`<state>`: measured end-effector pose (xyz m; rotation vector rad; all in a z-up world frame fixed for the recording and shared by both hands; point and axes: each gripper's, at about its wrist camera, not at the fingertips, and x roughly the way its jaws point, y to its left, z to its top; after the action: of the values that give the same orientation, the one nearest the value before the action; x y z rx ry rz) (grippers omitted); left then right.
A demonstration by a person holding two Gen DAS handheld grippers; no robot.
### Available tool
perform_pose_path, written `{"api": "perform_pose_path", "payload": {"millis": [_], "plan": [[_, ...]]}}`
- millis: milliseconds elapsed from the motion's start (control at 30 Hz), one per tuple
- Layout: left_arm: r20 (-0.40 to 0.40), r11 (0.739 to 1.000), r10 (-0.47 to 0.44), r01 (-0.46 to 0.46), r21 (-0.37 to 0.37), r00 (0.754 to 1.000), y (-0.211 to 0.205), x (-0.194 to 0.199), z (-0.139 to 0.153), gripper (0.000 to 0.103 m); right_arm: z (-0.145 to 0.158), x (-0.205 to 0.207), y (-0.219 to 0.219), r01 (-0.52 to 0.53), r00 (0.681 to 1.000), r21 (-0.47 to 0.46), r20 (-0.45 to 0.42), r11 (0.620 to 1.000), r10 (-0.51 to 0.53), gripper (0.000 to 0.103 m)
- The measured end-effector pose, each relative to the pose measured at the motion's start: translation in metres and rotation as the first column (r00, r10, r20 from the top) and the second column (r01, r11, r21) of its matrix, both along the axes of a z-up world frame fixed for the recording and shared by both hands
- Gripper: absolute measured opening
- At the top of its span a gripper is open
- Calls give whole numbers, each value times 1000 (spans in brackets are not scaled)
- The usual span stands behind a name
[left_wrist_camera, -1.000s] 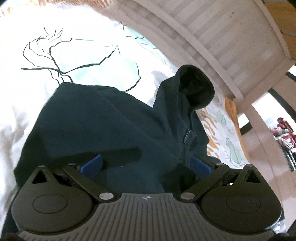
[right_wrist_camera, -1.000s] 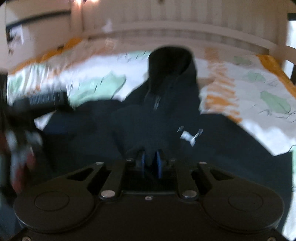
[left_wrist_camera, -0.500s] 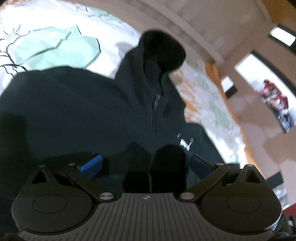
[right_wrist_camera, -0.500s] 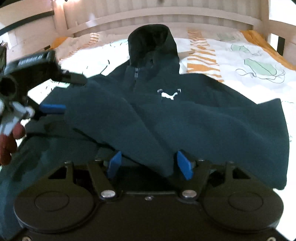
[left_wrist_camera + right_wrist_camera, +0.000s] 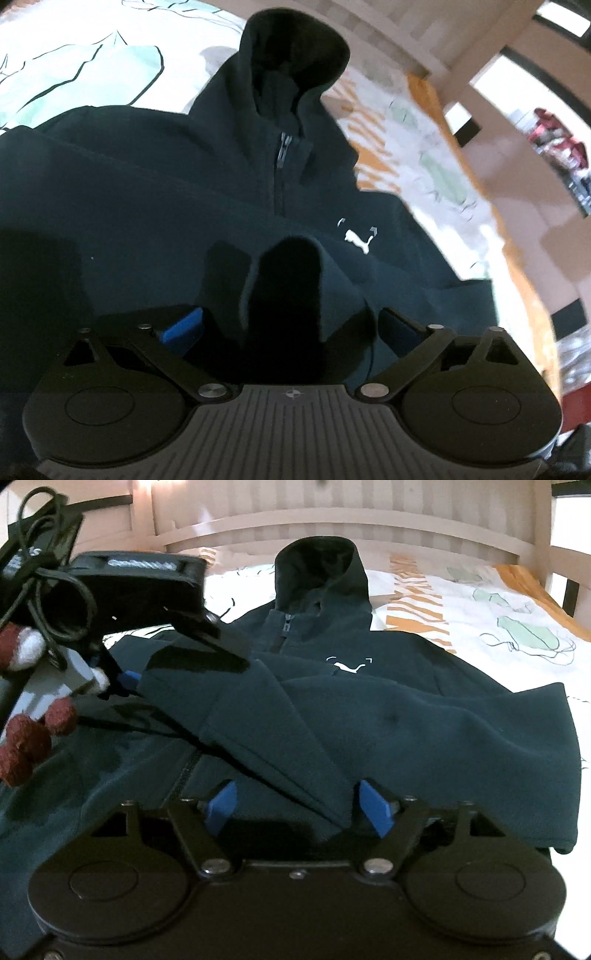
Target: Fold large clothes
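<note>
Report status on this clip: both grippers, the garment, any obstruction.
Left gripper open, right gripper open. Dark teal fleece hoodie flat on patterned bedsheet, both sleeves folded across chest. Nothing obstructing.

Pale slatted wooden headboard [image 5: 332, 520], white bedsheet [image 5: 498, 627] with green and orange prints, bright window [image 5: 517, 85] behind

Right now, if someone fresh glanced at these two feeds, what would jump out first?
The dark hoodie fills both views, spread on a white patterned bedsheet, hood toward the slatted headboard and a small white logo on its chest. Both sleeves are folded across the front; a cuff lies between the open right gripper jaws. The left gripper is open too.
</note>
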<state>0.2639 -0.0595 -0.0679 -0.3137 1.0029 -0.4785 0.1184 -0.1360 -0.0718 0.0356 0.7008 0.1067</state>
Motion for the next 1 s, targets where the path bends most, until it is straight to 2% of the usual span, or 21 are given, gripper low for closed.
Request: {"api": "perform_pose_path", "payload": {"millis": [33, 67, 100, 133, 167, 200, 267, 467, 600, 667, 733, 833, 900, 933, 967, 1000], "plan": [[3, 1000, 2, -2, 14, 1000, -2, -1, 0, 89, 0, 0, -1, -1, 1000, 3, 2, 1000, 1, 77], [7, 1000, 2, -2, 14, 1000, -4, -2, 1, 77, 0, -1, -1, -1, 1000, 8, 5, 1000, 1, 77], [0, 1000, -9, 9, -14, 1000, -4, -2, 1, 53, 1, -2, -2, -1, 1000, 14, 9, 1000, 0, 77], [-16, 997, -33, 31, -74, 999, -2, -1, 1, 39, 1, -3, -3, 0, 1000, 23, 12, 1000, -1, 77], [-21, 991, -44, 41, -126, 999, 0, -1, 1, 19, 1, -2, -5, -1, 1000, 31, 14, 1000, 0, 77], [-5, 990, -34, 33, -140, 999, 1, -3, 5, 15, 3, -4, -8, 0, 1000, 42, 16, 999, -1, 77], [86, 992, -35, 45, -118, 996, 1, -7, 23, 10, 7, -6, -13, 3, 1000, 65, 27, 998, -4, 77], [298, 981, 10, 48, -186, 954, 29, -17, 85, 10, 29, -18, -29, 10, 995, 125, 98, 992, -22, 77], [362, 987, 68, -10, -159, 930, 58, -21, 87, 10, 37, -21, -42, 30, 994, 174, 94, 984, -47, 77], [340, 985, 119, -67, -160, 933, 74, -21, 75, 10, 36, -21, -51, 54, 995, 201, 70, 978, -69, 77], [267, 979, 164, -124, -163, 950, 86, -19, 55, 10, 33, -21, -57, 80, 994, 210, 52, 974, -93, 77], [159, 979, 146, -120, -163, 976, 88, -9, 33, 14, 30, -19, -65, 110, 992, 208, 39, 972, -121, 77], [94, 980, 120, -102, -173, 988, 83, -3, 23, 43, 30, -19, -68, 121, 991, 216, 35, 969, -131, 77], [62, 979, 106, -93, -183, 992, 78, 1, 18, 50, 30, -19, -69, 123, 990, 220, 35, 968, -134, 77], [34, 978, 95, -86, -191, 995, 73, 3, 15, 64, 29, -19, -68, 123, 990, 218, 36, 968, -134, 77], [17, 977, 86, -81, -197, 996, 71, 4, 13, 69, 28, -19, -68, 122, 990, 213, 36, 969, -133, 77]]}}
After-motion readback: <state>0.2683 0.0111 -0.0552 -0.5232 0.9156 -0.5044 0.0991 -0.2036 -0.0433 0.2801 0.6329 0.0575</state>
